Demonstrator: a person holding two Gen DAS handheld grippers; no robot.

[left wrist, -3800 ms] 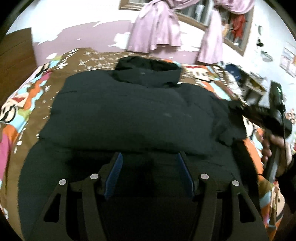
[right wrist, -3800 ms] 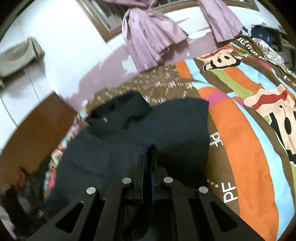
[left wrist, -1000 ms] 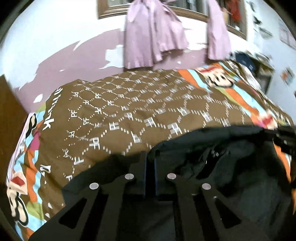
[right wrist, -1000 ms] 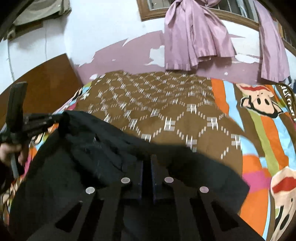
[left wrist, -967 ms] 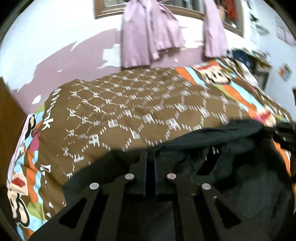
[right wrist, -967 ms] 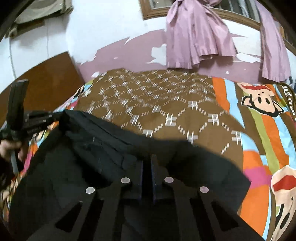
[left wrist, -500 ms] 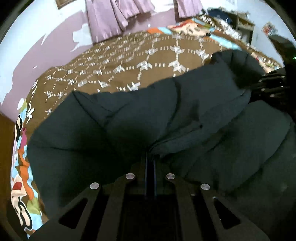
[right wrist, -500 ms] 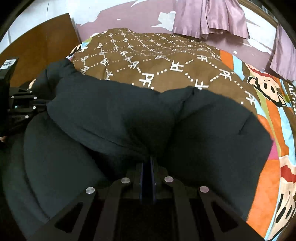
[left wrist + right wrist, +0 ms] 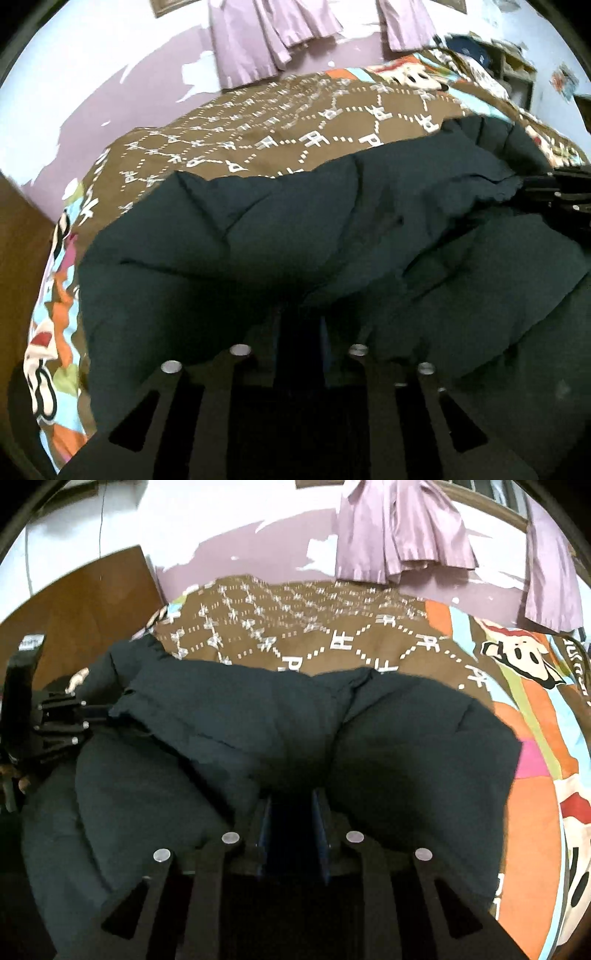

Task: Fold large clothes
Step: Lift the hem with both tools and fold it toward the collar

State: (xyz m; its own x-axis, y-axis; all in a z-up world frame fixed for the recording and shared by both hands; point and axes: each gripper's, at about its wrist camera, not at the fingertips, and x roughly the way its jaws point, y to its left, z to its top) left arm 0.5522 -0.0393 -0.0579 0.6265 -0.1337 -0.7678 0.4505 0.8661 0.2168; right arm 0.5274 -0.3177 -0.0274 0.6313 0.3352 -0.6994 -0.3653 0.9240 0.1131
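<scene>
Jacket folded over, both grips letting go

On the bed [image 9: 303, 122], the black jacket [image 9: 295, 236] now lies doubled over on itself, where a second ago its edge was held up in the air. The left gripper [image 9: 299, 332] and then the right gripper [image 9: 293, 823], clamped shut on the fabric until now, are both opening, cloth still between the jaws. This fold looks finished.

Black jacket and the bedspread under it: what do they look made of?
Black jacket: looks like padded synthetic shell, matt with a faint sheen; it puffs in thick rounded lobes with stitched seams, so probably a down or fibre-filled coat. Bedspread: thin printed woven cloth, probably cotton or polyester, matt; brown ground with white dotted lattice, cartoon stripes at the side, lying flat with shallow wrinkles.
</scene>
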